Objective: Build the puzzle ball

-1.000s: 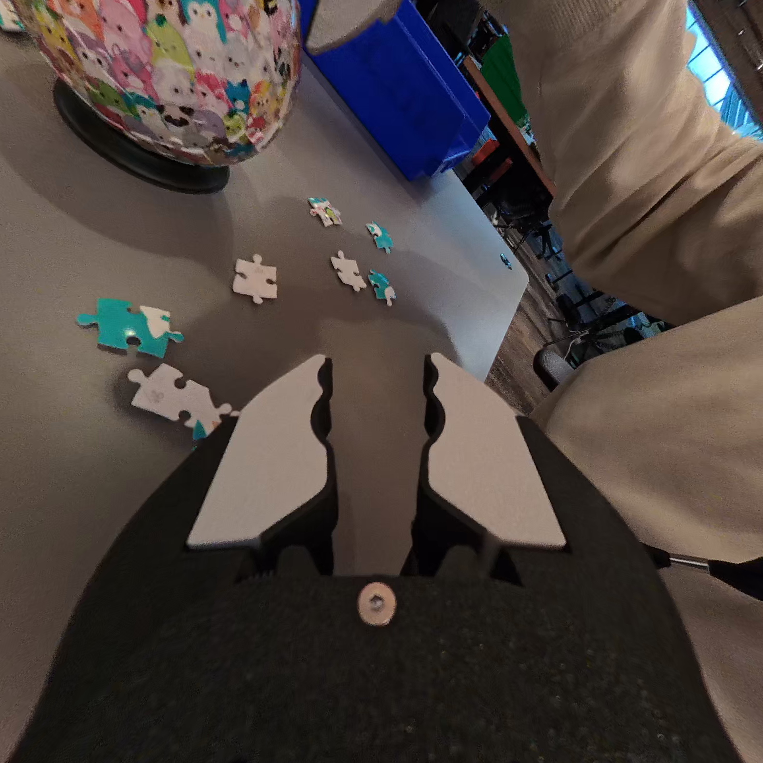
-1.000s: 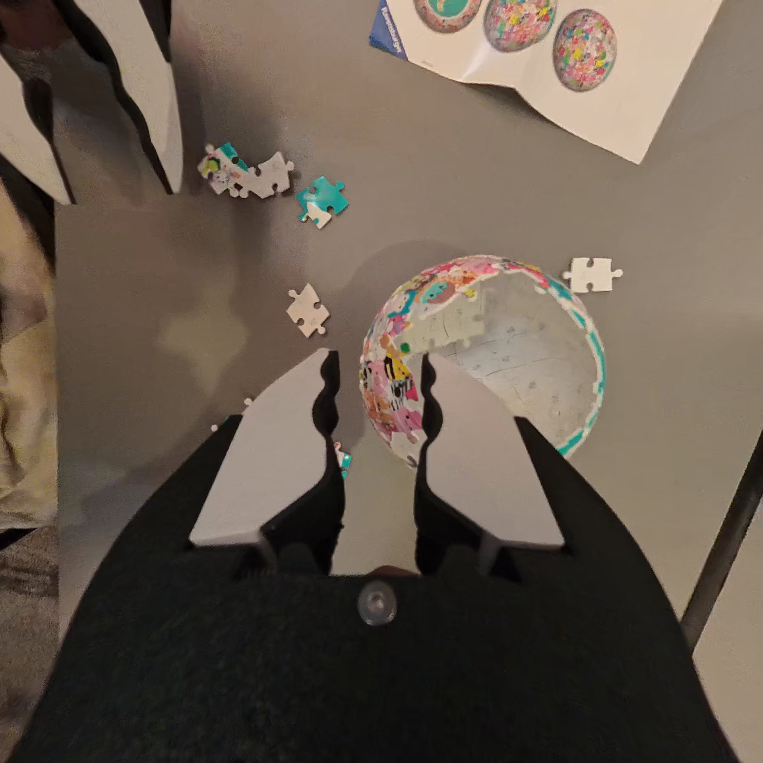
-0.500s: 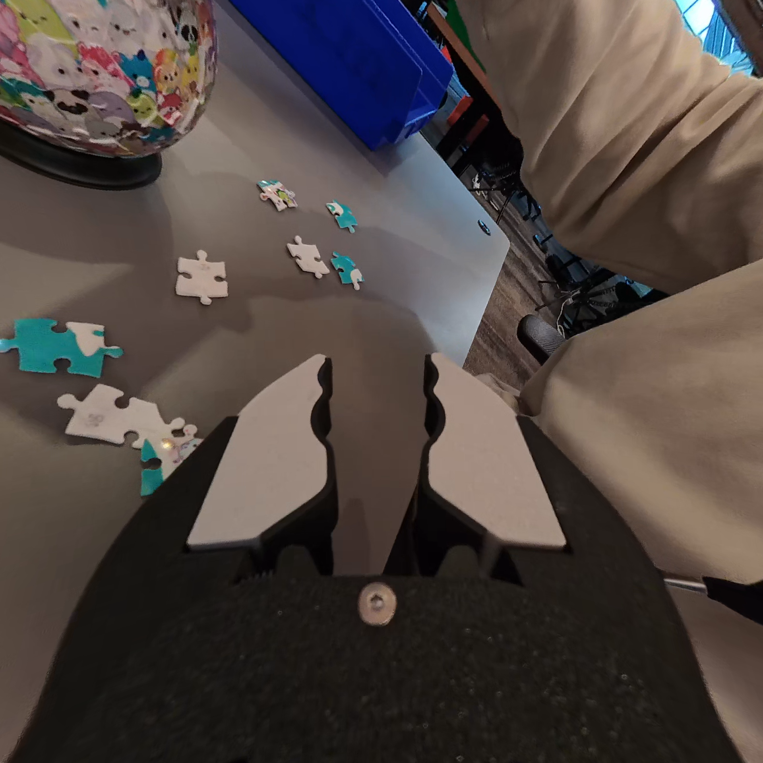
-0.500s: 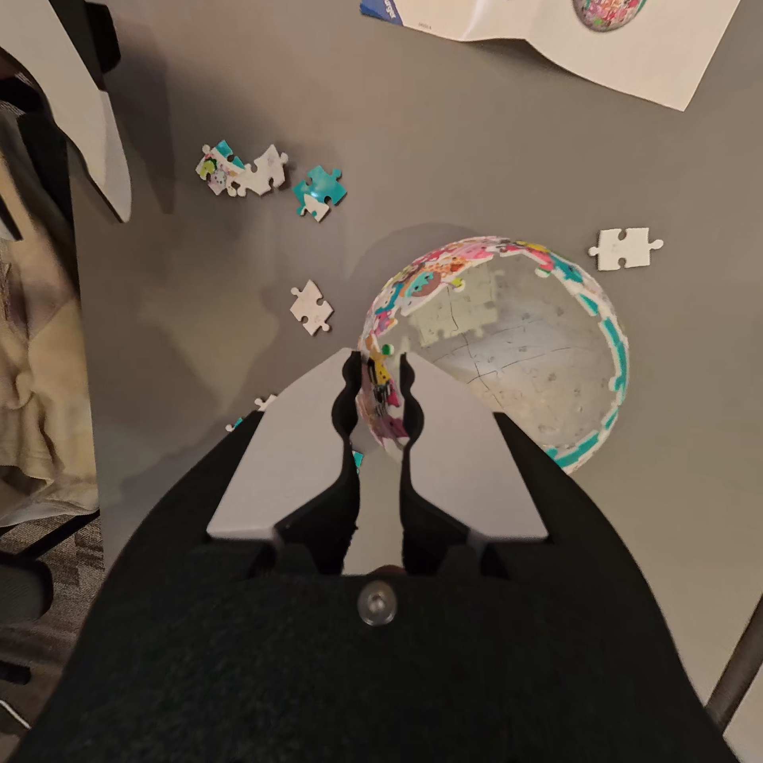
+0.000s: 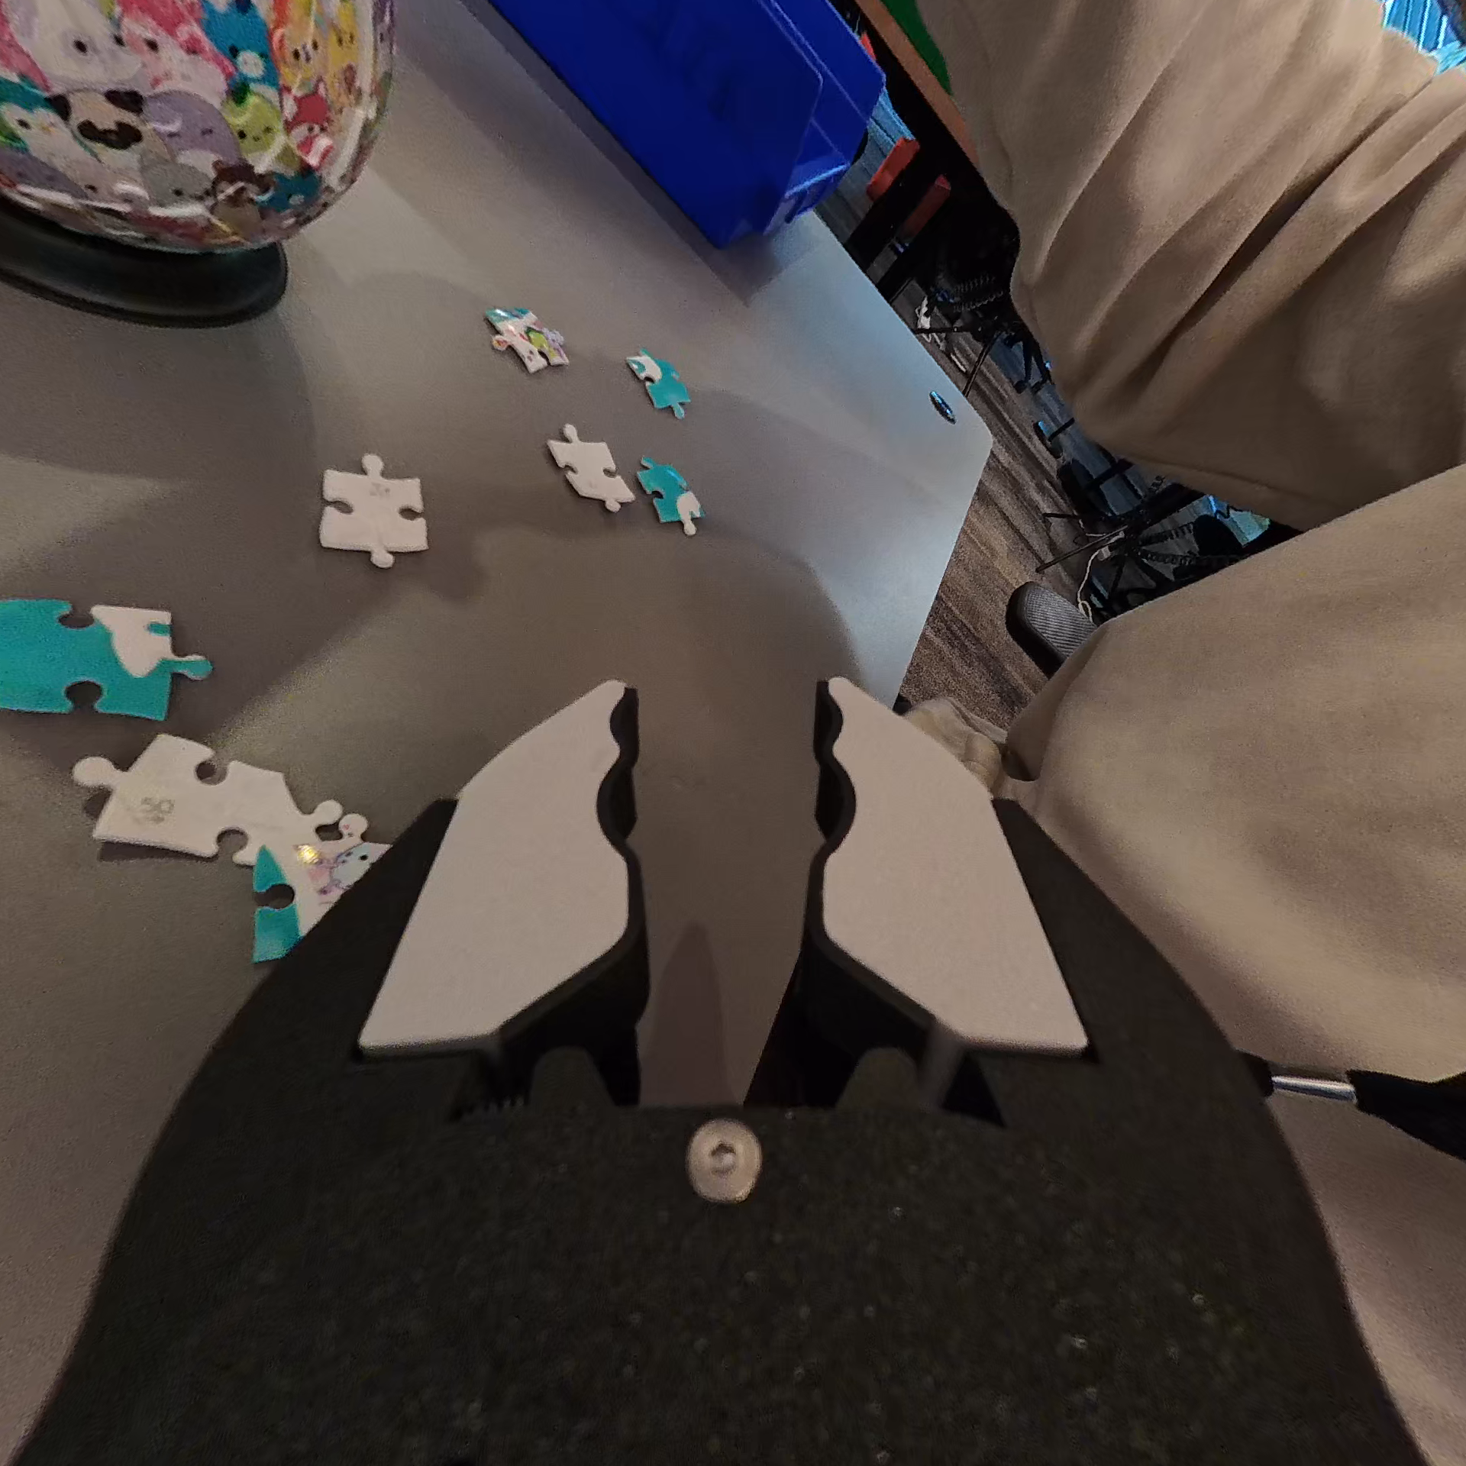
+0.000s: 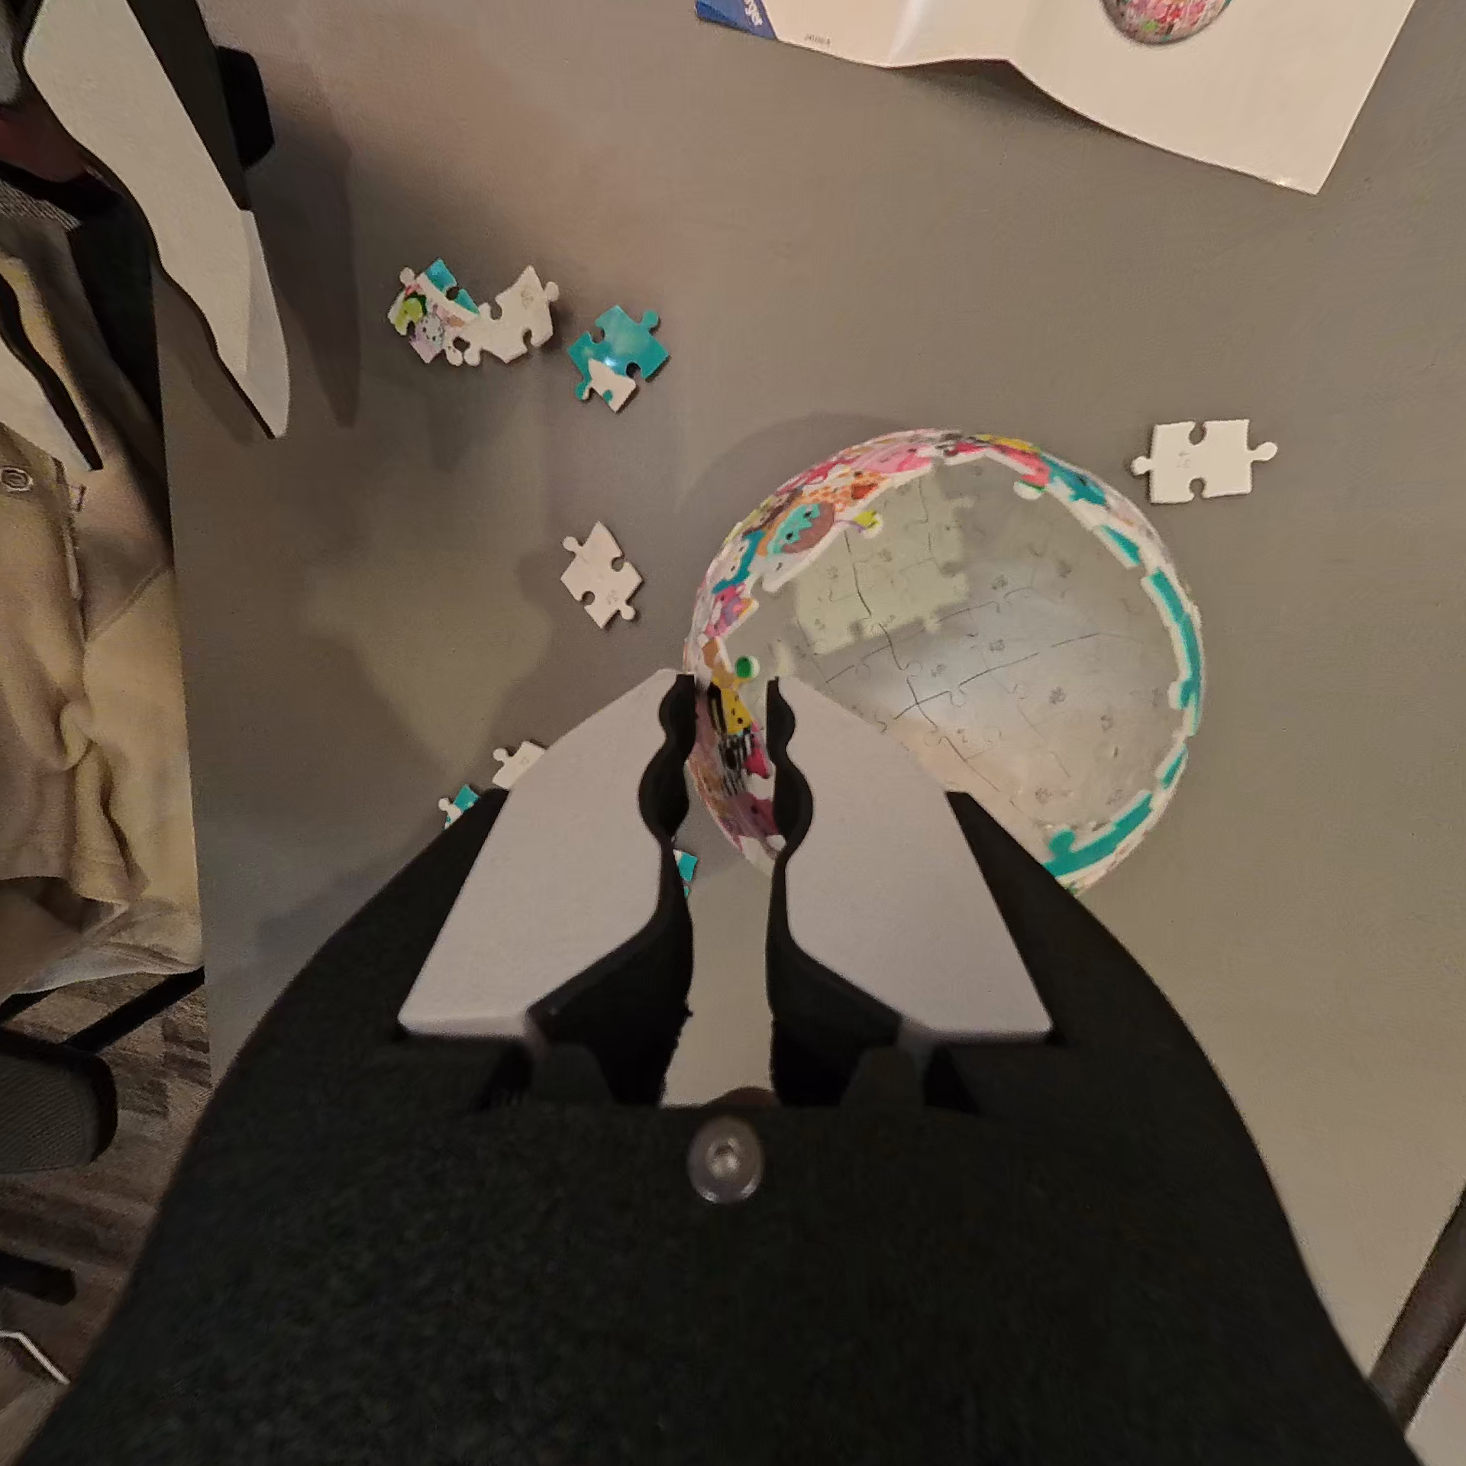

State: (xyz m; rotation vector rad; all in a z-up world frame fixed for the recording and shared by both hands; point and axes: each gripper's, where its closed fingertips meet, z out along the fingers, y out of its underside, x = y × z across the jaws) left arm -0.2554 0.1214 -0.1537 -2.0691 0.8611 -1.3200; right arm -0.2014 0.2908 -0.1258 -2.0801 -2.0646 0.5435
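- Right wrist view: my right tongs (image 6: 728, 698) were clamped on the near rim of the half-built puzzle ball (image 6: 992, 658), one finger outside the shell, the other inside the open bowl.
- Loose puzzle pieces (image 6: 600, 573) lay on the grey table (image 6: 873, 278) to the left of these tongs; another white piece (image 6: 1202, 460) sat beyond the ball to the right, and a folded instruction sheet (image 6: 1111, 71) lay at the far edge.
- Left wrist view: my left tongs (image 5: 723, 702) stood apart, holding nothing, low over the table near its edge.
- Ahead and left of them lay scattered pieces (image 5: 373, 512); the ball (image 5: 182, 119) sat on a dark stand (image 5: 143, 278) at far left, a blue bin (image 5: 698, 103) beyond.
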